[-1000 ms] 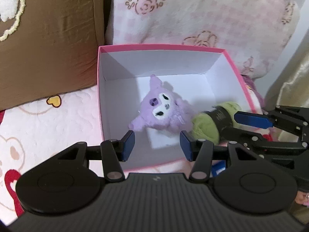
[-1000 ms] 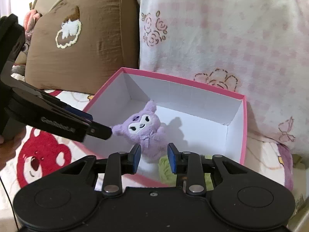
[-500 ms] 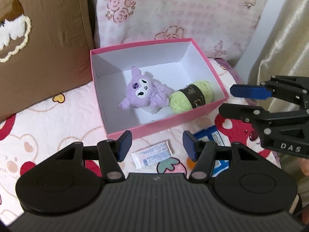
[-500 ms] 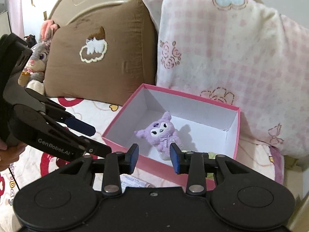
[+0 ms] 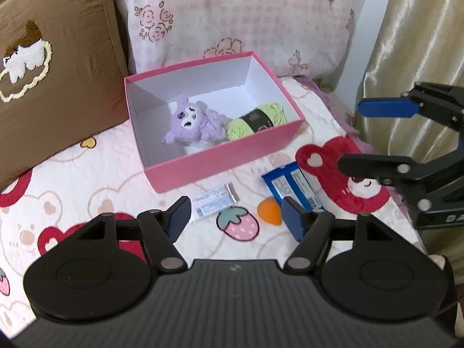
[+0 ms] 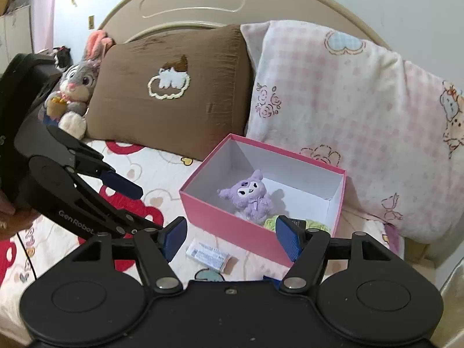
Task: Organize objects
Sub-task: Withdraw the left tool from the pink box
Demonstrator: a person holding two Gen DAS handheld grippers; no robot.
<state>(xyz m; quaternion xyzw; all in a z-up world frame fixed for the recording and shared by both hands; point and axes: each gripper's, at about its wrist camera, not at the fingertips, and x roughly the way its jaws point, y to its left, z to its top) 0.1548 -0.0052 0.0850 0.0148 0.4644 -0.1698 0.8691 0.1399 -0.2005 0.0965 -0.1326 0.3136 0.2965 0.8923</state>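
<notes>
A pink box (image 5: 226, 156) stands open on the bed with a purple plush (image 5: 192, 123) and a green yarn ball (image 5: 258, 120) lying inside. In front of it lie a white packet (image 5: 213, 201), an orange teardrop sponge (image 5: 269, 211) and a blue packet (image 5: 293, 185). My left gripper (image 5: 236, 217) hovers above these loose items, jaws opening, nothing between them. My right gripper (image 5: 351, 134) is off to the box's right, jaws opening and empty. In the right wrist view the right gripper (image 6: 230, 239) is back from the box (image 6: 232, 223), with the left gripper (image 6: 148, 208) to its left.
A brown pillow (image 6: 174, 87) and a pink checked pillow (image 6: 348, 116) lean against the headboard behind the box. A grey rabbit plush (image 6: 75, 92) sits at the far left. A gold curtain (image 5: 420, 43) hangs at the right of the bed.
The right gripper let go of the green yarn ball, which now lies in the box. Both grippers drew back and up from the box, and their jaws widened.
</notes>
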